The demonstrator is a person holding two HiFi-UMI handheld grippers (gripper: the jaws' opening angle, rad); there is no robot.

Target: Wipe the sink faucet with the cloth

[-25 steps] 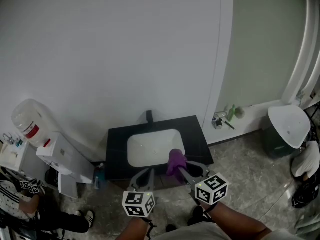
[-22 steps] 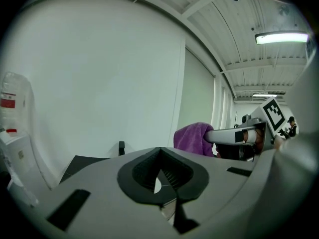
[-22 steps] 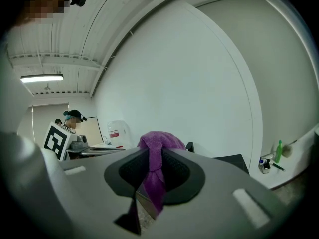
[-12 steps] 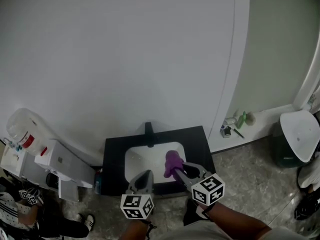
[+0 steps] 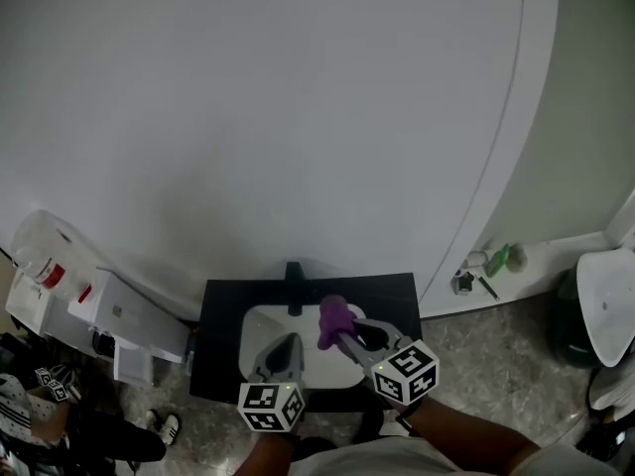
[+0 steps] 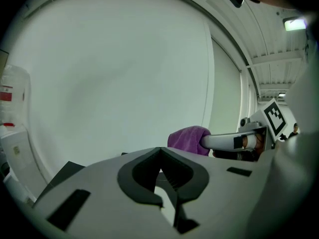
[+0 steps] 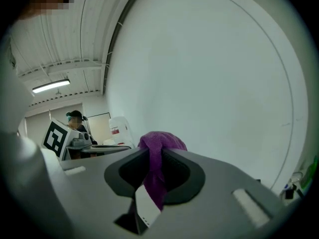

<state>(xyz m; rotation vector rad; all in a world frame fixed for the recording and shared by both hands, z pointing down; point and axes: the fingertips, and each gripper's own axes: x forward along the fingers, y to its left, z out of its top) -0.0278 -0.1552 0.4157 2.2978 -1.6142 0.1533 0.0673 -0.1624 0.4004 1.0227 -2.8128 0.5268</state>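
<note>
In the head view a dark faucet (image 5: 294,284) stands at the back edge of a white basin (image 5: 260,331) set in a black counter (image 5: 397,300). A purple cloth (image 5: 332,321) hangs bunched over the basin, just right of the faucet, with my right gripper (image 5: 342,337) shut on it. The right gripper view shows that cloth (image 7: 155,153) pinched between the jaws. My left gripper (image 5: 282,350) is shut and holds nothing, low over the basin's front. From the left gripper view the cloth (image 6: 189,139) and the right gripper (image 6: 234,141) show at the right.
A white wall fills most of the head view. A white water dispenser (image 5: 119,325) with a bottle (image 5: 45,246) stands left of the counter. Small bottles (image 5: 501,260) sit on a ledge at the right. A person (image 5: 60,424) sits at the lower left.
My right gripper has carried the purple cloth forward over the basin, closer to the faucet. The left gripper has moved up with it. The head camera has tilted upward, showing more wall.
</note>
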